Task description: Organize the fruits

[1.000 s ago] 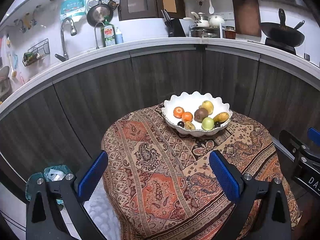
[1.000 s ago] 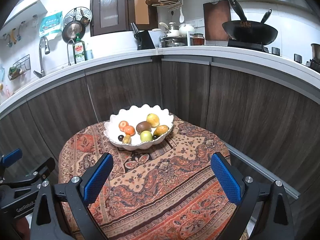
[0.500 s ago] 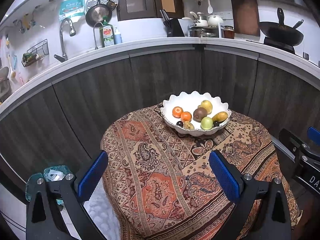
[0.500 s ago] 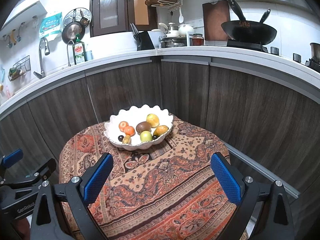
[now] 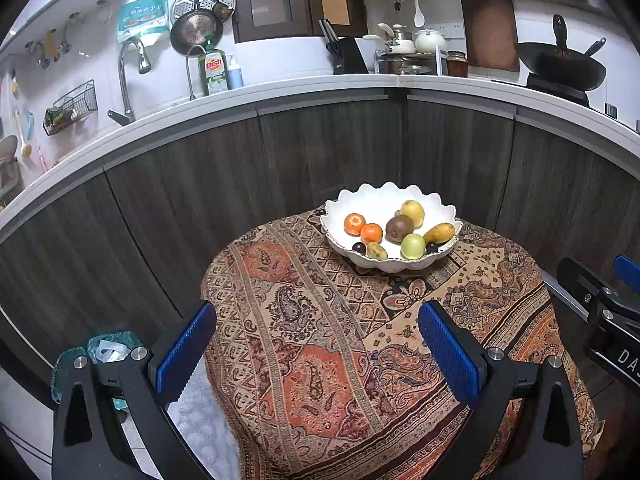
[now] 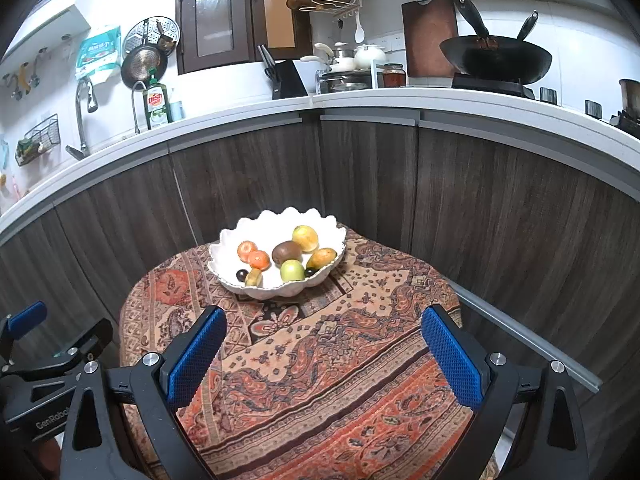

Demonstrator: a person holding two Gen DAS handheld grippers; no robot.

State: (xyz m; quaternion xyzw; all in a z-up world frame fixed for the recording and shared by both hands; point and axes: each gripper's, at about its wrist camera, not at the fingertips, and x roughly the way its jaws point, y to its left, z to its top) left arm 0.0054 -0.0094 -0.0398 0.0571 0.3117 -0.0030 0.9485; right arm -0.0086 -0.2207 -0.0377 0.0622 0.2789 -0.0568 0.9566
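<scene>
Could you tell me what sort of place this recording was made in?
Most likely a home kitchen: a curved counter with a sink faucet and dish soap bottle, a wok on a burner, and a fruit bowl on a cloth-covered table.

Green dish soap bottle [image 5: 215, 72] by the sink reads "Dish" in red on its label, clear in both views. The left gripper's [image 6: 48, 380] black body, seen from the right wrist, shows "GenRobo", cut off. The right gripper [image 5: 608, 320], at the left wrist view's edge, shows "DA". The wall packet's [image 5: 145, 16] print is too small to read.
</scene>
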